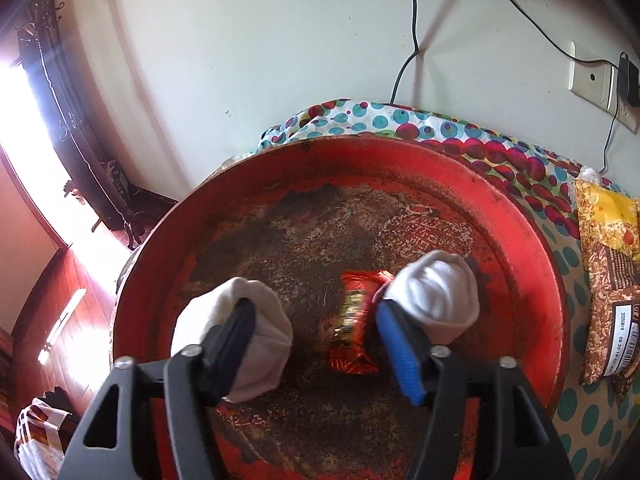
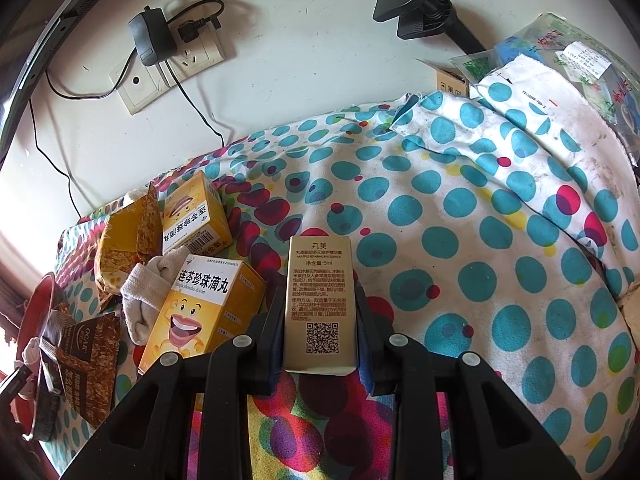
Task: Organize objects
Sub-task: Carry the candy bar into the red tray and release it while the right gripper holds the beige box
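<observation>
In the left wrist view, my left gripper [image 1: 320, 300] is open over a worn red round tray [image 1: 532, 240]. A red and gold candy wrapper [image 1: 354, 318] lies on the tray between the sock-covered fingertips [image 1: 436, 292], apart from both. In the right wrist view, my right gripper [image 2: 320, 300] is shut on a slim gold box [image 2: 320, 304] with a QR code, held upright above the polka-dot cloth [image 2: 460, 240].
Two yellow medicine boxes [image 2: 200, 304], a grey sock [image 2: 140, 300] and brown snack packets [image 2: 88, 360] lie left of the right gripper. The snack packets [image 1: 608, 280] also sit right of the tray. Wall sockets with a charger [image 2: 152, 36] and bags [image 2: 560, 52] are behind.
</observation>
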{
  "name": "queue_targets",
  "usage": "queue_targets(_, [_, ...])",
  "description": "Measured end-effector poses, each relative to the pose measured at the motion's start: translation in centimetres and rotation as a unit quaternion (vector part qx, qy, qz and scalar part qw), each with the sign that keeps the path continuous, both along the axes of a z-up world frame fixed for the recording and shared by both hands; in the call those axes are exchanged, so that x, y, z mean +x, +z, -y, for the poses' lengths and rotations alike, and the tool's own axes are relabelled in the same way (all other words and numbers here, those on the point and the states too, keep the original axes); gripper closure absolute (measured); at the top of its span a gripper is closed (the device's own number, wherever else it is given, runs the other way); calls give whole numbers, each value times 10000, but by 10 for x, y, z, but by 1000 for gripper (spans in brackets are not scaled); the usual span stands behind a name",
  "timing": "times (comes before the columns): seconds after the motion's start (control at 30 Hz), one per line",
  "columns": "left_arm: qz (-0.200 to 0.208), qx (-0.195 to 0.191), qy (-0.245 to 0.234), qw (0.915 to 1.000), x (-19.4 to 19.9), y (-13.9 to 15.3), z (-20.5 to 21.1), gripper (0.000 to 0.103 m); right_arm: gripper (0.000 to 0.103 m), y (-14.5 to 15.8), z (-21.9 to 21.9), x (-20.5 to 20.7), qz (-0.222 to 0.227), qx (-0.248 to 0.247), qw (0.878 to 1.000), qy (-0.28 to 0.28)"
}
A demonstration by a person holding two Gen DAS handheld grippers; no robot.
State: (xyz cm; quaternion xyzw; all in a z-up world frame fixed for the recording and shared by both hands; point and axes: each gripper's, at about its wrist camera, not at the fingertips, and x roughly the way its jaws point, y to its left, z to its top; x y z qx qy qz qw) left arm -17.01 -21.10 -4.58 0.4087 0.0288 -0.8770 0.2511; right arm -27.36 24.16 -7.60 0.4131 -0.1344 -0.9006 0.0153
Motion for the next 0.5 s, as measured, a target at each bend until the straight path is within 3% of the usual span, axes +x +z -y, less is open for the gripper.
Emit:
queue_targets(0.03, [-89,23,-3,10000,4,3,0,22,75,0,0,0,-5,19,10000,-14])
queue_targets(0.33, [-501,-10,-188,9986,48,21,-6,19,75,4,4,2,-63,276,9995,-115])
queue_targets(0.5, [-656,70,-122,9977,82,25,0,18,75,13,10,9,-159,775,9966,-222])
